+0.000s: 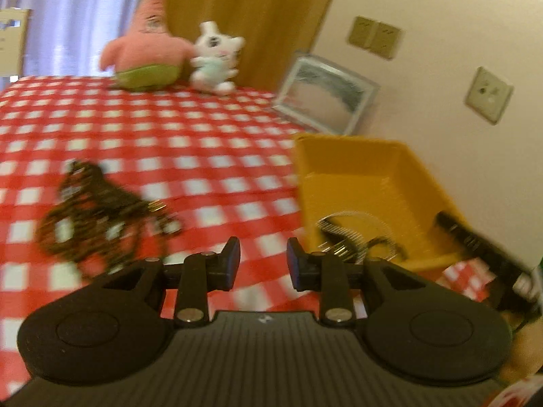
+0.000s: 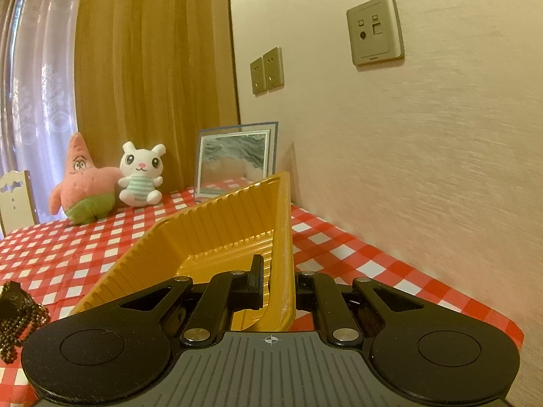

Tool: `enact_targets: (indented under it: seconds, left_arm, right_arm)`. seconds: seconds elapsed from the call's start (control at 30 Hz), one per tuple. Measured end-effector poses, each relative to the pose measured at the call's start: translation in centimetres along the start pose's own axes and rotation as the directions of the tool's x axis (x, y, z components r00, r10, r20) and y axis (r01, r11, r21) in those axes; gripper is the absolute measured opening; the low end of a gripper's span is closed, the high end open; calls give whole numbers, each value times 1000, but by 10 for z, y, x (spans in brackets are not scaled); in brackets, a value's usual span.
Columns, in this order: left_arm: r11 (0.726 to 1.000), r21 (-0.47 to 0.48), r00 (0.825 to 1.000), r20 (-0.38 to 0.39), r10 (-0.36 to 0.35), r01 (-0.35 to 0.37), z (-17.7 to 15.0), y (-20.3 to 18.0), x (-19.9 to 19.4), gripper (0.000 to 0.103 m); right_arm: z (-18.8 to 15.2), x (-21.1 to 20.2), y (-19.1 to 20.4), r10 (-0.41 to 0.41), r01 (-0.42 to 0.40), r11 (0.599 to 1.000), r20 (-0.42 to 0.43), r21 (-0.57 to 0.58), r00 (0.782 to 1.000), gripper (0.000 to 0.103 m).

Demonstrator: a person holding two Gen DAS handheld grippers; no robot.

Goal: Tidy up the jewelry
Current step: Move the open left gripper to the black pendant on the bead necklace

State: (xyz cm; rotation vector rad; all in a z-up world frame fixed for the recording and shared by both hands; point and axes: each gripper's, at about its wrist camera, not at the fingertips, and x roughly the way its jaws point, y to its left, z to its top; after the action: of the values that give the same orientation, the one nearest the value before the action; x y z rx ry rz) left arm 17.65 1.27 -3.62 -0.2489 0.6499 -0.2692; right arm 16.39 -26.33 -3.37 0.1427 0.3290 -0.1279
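A pile of dark beaded jewelry lies on the red checked tablecloth, to the left of my left gripper, which is open and empty above the cloth. The same beads show at the left edge of the right wrist view. A yellow tray stands to the right, with a silver comb-like piece inside near its front. My right gripper is shut on the yellow tray's right rim, one finger inside, one outside. It shows as a black shape in the left wrist view.
A pink star plush and a white bunny plush sit at the table's far side. A framed picture leans on the wall behind the tray. The wall with sockets runs close along the right edge.
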Motion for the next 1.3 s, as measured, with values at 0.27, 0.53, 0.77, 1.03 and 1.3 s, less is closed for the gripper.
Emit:
enact_targets:
  seconds: [0.27,0.53,0.77,1.03,1.3]
  left_arm:
    - [989,42,989,-26,144,-142,-25,24,-6,26]
    - [973,49,974,17,225,-225,-23,41,-4,26]
    - [962,43,963,34,268,-270,-17,54,2,26]
    - [951,61,953,52,300,-303,-6,66,16,26]
    - [941,36,941,67,333,-335,17,90,43,26]
  right_arm:
    - [-1,-1,-1,-5,5,1000,-5,-1,1000,9]
    - [-2,-1,-2,-5,5,1000,-5,-3,1000,9]
    - [-2,0,-2,-8,8,1000,-11,-5,1000,9]
    - [-1,0,0,-7,7,1000,-10,-17,1000,9]
    - [-1,0,0,-7,7,1000,-11,-19,1000,9]
